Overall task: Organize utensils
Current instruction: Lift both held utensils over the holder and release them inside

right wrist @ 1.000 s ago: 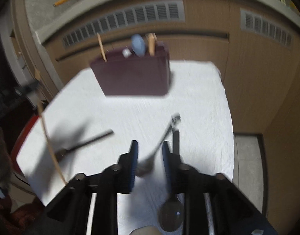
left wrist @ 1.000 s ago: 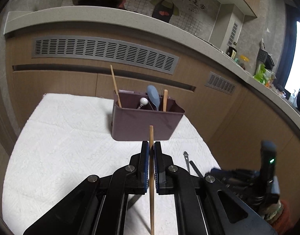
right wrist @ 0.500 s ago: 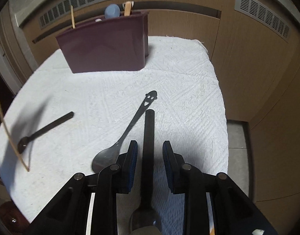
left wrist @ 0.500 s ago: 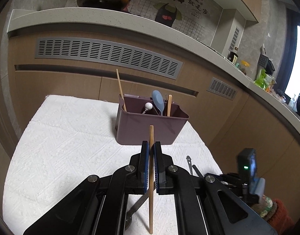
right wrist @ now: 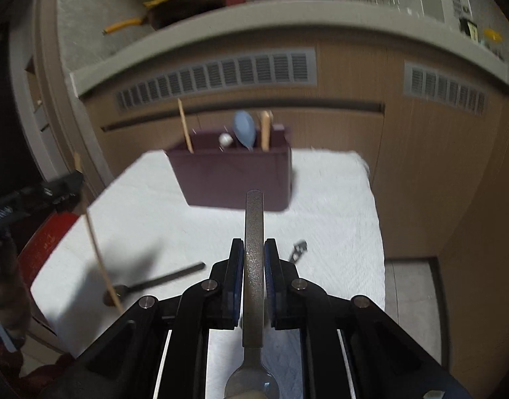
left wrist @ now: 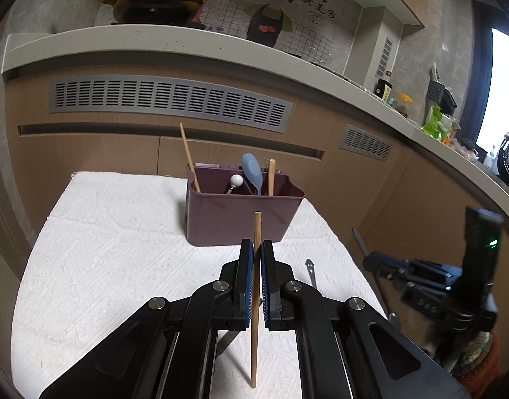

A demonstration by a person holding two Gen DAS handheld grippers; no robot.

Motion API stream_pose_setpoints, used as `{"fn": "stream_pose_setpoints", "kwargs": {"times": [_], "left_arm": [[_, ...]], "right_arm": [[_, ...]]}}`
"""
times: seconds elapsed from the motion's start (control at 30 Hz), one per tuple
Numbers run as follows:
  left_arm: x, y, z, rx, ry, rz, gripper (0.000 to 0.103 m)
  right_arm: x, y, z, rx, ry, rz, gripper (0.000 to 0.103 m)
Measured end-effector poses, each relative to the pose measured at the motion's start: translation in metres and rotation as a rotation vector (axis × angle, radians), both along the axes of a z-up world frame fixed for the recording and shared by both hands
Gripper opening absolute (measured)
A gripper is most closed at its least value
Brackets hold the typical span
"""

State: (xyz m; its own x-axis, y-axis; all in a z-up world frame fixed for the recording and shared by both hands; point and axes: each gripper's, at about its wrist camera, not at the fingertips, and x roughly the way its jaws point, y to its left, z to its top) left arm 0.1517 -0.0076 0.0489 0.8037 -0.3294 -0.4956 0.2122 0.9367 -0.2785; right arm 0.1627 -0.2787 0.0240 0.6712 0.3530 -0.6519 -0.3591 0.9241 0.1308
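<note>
Left gripper (left wrist: 257, 249): jaws drawn together on a single wooden chopstick (left wrist: 255, 299), which stands nearly upright between the blue pads, its top end rising above the fingertips and its lower end hanging close to the white cloth (left wrist: 104, 249). Right gripper (right wrist: 254, 249): jaws closing on the grey speckled handle of a metal spoon (right wrist: 253, 266); the pads lie against both sides of the handle, which projects forward past the fingertips while the bowl sits back near the camera. Beyond both grippers stands a purple utensil caddy (left wrist: 234, 219), upright on the cloth. It holds a second chopstick (left wrist: 189, 158) leaning in its left end, a stick with a white ball top (left wrist: 236, 180), a blue spoon (left wrist: 253, 173) and a wooden handle (left wrist: 271, 176) toward the middle and right; the inner dividers cannot be made out clearly. Lying flat on the cloth are a dark-handled spoon (right wrist: 154, 282) to the left and, right of the jaws, a metal utensil (right wrist: 297, 249) of which only the end shows. The cloth covers a low surface in front of wood-faced cabinets with grey vent grilles (left wrist: 168, 99); a pale countertop (left wrist: 154, 40) runs above, bearing a yellow-handled pan (left wrist: 151, 3).
</note>
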Motion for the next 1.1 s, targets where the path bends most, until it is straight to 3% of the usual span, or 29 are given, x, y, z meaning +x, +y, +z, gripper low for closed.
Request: {"fn": "stream_pose_setpoints", "kwargs": {"times": [0.13,0.67,0.8,1.0,1.1], "left_arm": [[-0.003,0.0,0.004,0.0,-0.008,-0.002,0.005],[-0.001,0.004,0.027,-0.001,-0.064,0.002,0.005],[0.013,0.006,0.056,0.01,-0.129,-0.003,0.005],[0.051,0.012,0.122,0.039,-0.297,0.01,0.005],[0.08,0.017,0.134,0.039,-0.325,0.02,0.005]], "right_arm": [[-0.008,0.008,0.019,0.022,-0.058,0.022,0.011],[-0.004,0.0,0.036,0.145,-0.136,0.022,0.011],[0.011,0.002,0.055,0.16,-0.208,0.001,0.011],[0.047,0.018,0.115,0.165,-0.465,-0.038,0.011],[0.077,0.03,0.124,0.163,-0.495,-0.053,0.011]]}}
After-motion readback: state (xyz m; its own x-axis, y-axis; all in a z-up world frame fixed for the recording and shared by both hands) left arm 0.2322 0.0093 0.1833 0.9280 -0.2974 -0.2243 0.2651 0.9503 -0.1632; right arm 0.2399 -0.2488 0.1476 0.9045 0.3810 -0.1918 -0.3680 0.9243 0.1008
